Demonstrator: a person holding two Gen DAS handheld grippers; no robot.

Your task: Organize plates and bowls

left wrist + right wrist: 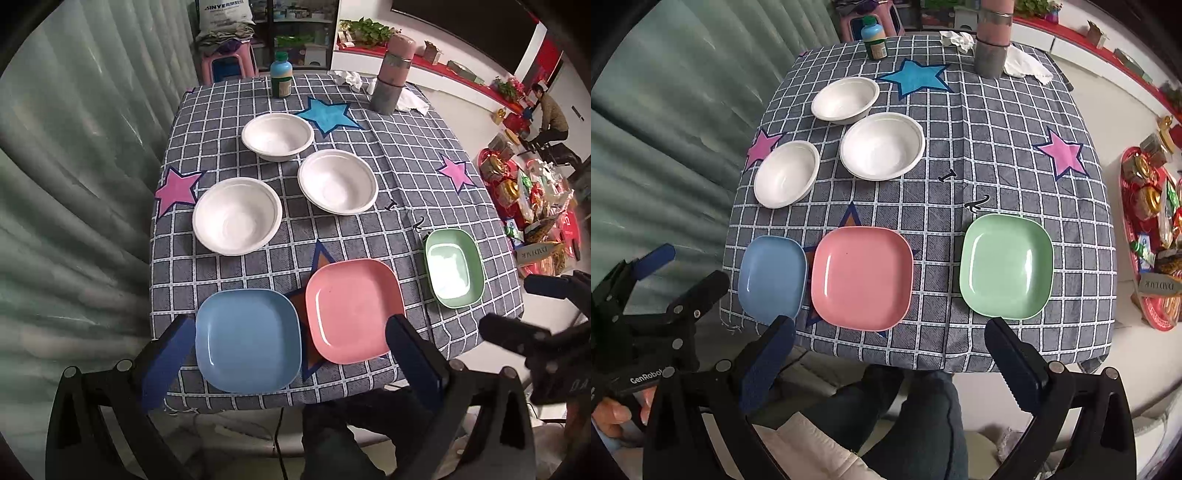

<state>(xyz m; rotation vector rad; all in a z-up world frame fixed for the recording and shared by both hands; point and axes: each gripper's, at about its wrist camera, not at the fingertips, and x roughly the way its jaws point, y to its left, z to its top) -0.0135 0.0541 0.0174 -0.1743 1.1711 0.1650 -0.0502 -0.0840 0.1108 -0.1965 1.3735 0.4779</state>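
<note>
A square table point(406, 192) under a grey-blue checked cloth with pink and blue star patches fills the middle of the room. Pale green pleated curtains point(74, 184) hang along its left side. Behind the far edge stands a pink plastic stool point(229, 62) piled with sacks, before a dark glass-fronted cabinet point(291, 29). To the right, a long white ledge with a red top point(436, 68) carries potted greenery above a pale floor point(1086, 92), where a round red tray of packaged goods point(1148, 236) sits.
</note>
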